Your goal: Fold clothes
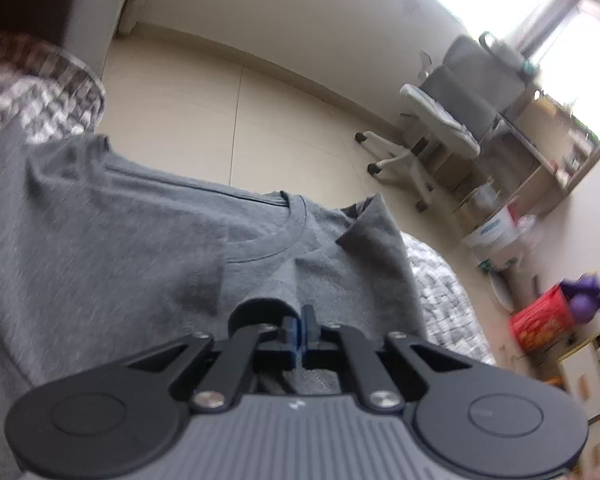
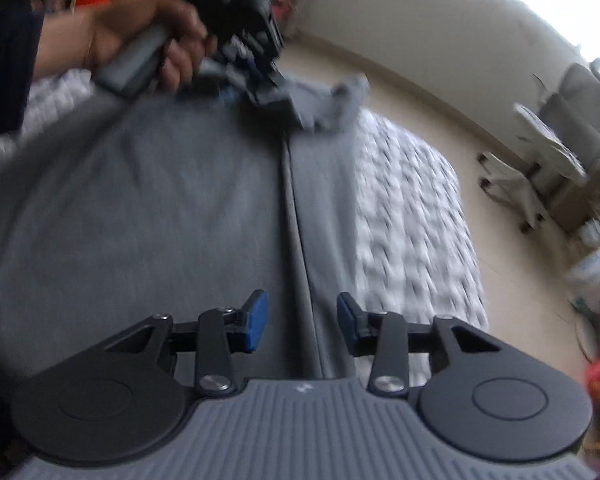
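A grey T-shirt (image 1: 148,232) lies spread on a bed, its round collar (image 1: 276,236) towards the far edge. My left gripper (image 1: 300,326) is shut on a fold of the grey T-shirt just below the collar. In the right wrist view the same T-shirt (image 2: 148,216) shows a long lengthwise fold (image 2: 296,216). My right gripper (image 2: 302,322) is open, its blue pads (image 2: 256,322) either side of that fold, just above the cloth. The left gripper (image 2: 268,84) shows there at the far end, held by a hand, pinching the cloth.
A grey-and-white patterned bedcover (image 2: 412,216) lies under the shirt. Beyond the bed is beige floor (image 1: 236,100), an office chair (image 1: 440,128), a desk with shelves (image 1: 540,160), a white bucket (image 1: 496,236) and a red box (image 1: 540,320).
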Motion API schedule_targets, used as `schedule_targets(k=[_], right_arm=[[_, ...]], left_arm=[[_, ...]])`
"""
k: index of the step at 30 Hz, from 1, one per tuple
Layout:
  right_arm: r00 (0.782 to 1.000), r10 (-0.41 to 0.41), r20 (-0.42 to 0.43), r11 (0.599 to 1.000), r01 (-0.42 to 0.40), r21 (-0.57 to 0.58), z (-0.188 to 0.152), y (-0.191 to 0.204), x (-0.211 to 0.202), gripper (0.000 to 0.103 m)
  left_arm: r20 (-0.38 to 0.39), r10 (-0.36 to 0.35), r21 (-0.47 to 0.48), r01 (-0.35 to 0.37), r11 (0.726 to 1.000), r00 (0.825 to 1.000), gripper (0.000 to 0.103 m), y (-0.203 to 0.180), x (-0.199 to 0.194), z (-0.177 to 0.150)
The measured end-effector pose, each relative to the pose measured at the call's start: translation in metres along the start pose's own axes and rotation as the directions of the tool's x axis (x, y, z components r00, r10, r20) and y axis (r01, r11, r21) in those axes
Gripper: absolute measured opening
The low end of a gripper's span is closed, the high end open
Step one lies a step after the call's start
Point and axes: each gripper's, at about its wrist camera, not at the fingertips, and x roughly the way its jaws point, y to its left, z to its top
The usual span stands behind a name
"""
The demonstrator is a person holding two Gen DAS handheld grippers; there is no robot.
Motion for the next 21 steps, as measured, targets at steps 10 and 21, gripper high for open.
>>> schedule_targets(k=[10,21], right_arm=[[1.000,-0.016,0.013,0.996,0.015,0.088,0.012,0.005,-0.019,0.001],[0.974,0.195,0.113,0.839,-0.225,0.496,0.027,-0.004,-0.011,0.001]], left_arm=[[0.078,0.009,0.020,-0.011,1.000,0.997,0.001,-0.004,-0.005,0.031],[0.100,0.037,-0.024,-0.035,0.999,0.994,0.001,-0.008,0.002,0.069]])
